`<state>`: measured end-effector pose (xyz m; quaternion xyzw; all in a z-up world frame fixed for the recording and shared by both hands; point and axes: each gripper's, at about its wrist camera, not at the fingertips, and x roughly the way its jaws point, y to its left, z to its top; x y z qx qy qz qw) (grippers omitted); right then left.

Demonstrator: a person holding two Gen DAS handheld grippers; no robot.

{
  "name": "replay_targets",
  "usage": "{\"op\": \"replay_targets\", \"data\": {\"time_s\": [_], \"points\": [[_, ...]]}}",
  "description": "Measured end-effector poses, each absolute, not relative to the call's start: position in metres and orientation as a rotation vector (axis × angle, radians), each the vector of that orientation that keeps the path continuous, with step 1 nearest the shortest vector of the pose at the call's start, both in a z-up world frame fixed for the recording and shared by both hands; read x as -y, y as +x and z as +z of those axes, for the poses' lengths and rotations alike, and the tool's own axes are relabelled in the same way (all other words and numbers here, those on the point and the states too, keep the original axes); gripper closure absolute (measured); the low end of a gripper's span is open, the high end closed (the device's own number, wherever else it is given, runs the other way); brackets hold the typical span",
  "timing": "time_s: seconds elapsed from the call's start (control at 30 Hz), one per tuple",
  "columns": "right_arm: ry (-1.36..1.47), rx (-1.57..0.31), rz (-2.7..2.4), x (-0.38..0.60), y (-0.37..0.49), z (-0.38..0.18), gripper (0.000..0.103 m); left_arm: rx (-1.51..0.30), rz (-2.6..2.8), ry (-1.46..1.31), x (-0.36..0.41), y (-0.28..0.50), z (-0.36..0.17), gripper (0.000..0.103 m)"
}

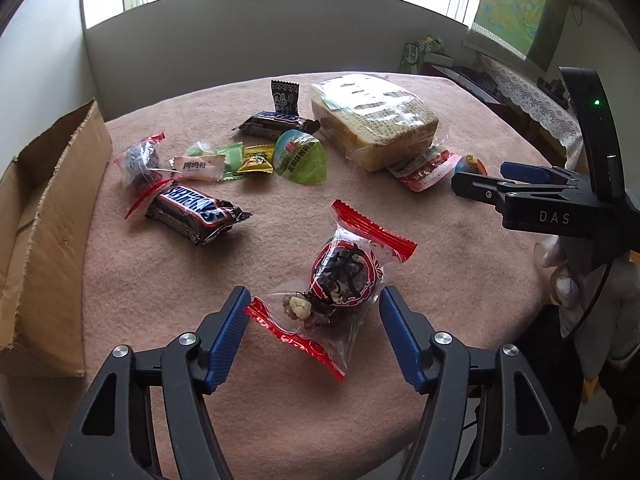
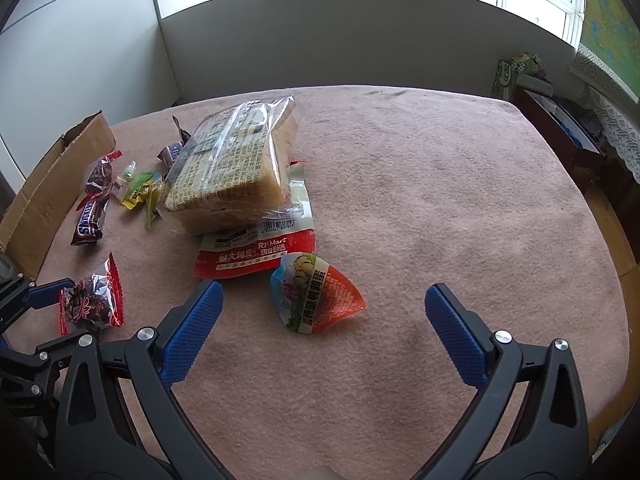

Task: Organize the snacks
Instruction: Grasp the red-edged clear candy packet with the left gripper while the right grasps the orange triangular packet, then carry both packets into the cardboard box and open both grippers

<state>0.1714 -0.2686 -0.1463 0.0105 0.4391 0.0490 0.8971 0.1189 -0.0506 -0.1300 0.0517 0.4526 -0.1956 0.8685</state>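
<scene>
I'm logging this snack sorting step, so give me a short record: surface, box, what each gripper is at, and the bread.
surface: pink cloth on the table
box: cardboard box, at the table's left edge
left gripper: fingers either side of a red-edged date candy, not yet pressing
right gripper: open around an orange jelly cup
bread: bagged loaf lying on a red packet

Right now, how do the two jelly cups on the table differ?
The green jelly cup lies mid-table, touching the yellow candy in the row of small sweets; the orange jelly cup lies apart from the row, just off the red packet. The orange one sits ahead of the open right tongs; no tongs are near the green one. Both share the dome shape and a printed lid.
</scene>
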Motion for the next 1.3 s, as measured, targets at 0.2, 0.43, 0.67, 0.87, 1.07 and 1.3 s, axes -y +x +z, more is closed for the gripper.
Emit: {"op": "replay_targets", "data": {"time_s": [0.2, 0.43, 0.67, 0.87, 1.07, 1.3], "points": [[0.002, -0.924, 0.103, 0.263, 0.177, -0.15, 0.01, -0.93, -0.365, 0.163, 0.057, 0.124, -0.133, 0.038], [-0.019, -0.933, 0.088, 0.264, 0.176, -0.152, 0.038, -0.922, -0.354, 0.173, 0.061, 0.133, -0.137, 0.04], [0.014, -0.935, 0.092, 0.274, 0.172, -0.148, 0.059, -0.916, -0.337, 0.103, 0.055, 0.135, -0.135, 0.058], [0.036, -0.919, 0.094, 0.277, 0.166, -0.141, 0.063, -0.912, -0.325, 0.065, 0.048, 0.132, -0.131, 0.058], [0.045, -0.877, 0.104, 0.274, 0.157, -0.121, 0.063, -0.881, -0.309, 0.039, 0.039, 0.127, -0.118, 0.058], [0.033, -0.803, 0.172, 0.249, 0.15, -0.084, 0.063, -0.815, -0.285, 0.008, 0.018, 0.122, -0.09, 0.058]]}}
